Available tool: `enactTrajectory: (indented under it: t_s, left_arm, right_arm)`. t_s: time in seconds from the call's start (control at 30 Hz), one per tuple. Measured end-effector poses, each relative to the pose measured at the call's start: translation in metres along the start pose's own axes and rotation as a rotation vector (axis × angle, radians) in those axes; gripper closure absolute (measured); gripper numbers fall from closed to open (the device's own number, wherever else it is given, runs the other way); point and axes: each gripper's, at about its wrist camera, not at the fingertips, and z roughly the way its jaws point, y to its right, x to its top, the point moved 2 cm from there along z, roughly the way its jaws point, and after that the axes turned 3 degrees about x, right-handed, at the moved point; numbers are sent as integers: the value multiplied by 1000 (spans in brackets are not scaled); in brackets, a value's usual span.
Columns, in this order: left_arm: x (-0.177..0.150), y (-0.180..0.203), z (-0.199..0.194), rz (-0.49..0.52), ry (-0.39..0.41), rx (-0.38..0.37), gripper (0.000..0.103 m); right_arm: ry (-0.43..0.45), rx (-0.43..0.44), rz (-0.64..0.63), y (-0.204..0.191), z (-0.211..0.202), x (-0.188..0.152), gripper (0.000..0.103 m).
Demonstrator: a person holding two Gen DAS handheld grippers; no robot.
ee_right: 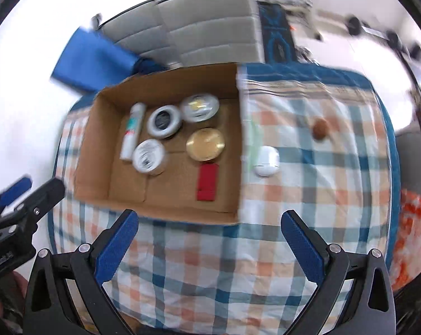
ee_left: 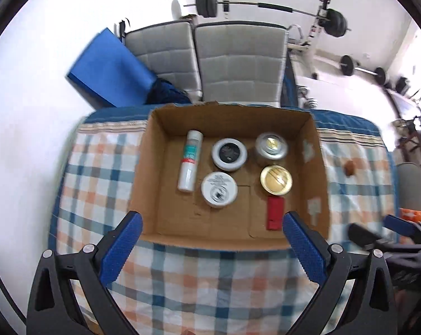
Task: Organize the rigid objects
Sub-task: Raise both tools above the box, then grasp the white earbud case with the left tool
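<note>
Blue-padded left gripper [ee_left: 211, 223] and right gripper [ee_right: 210, 222], each with fingers spread wide and holding nothing, hover over the near edge of a checked cloth [ee_right: 210, 265]. Open box [ee_left: 318, 167] sits on the cloth, far of both grippers. Inside: tube [ee_left: 189, 164] at left; black-lidded tin [ee_left: 229, 154] and white jar [ee_left: 218, 192] in the middle; silver tin [ee_left: 271, 145], gold lid [ee_left: 276, 180] and red block [ee_left: 275, 213] at right. Bare floor remains along the near wall. Outside, right of the box: white case [ee_right: 267, 160] just beside its wall, brown item [ee_right: 320, 129] farther right. Grey cushions [ee_left: 238, 61] and barbells [ee_left: 269, 8] stand beyond.
</note>
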Motion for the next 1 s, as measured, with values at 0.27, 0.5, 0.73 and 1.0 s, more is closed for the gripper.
enactTrajectory:
  t_s: [0.27,0.5,0.73,1.0]
  left_arm:
    - [16,39,61,-20,-78,28,0]
    - [27,60,96,11,-127,69,0]
    - [33,60,114,19,-141,115,0]
    - [32,62,115,72,-100,210,0]
  right_arm:
    - [-99,91,364,122,81,42,2]
    - [-196,132,427,133,165,65,32]
    - [-202,130,443,139,182,70,33]
    - [-236,96,378,141,204,64,36]
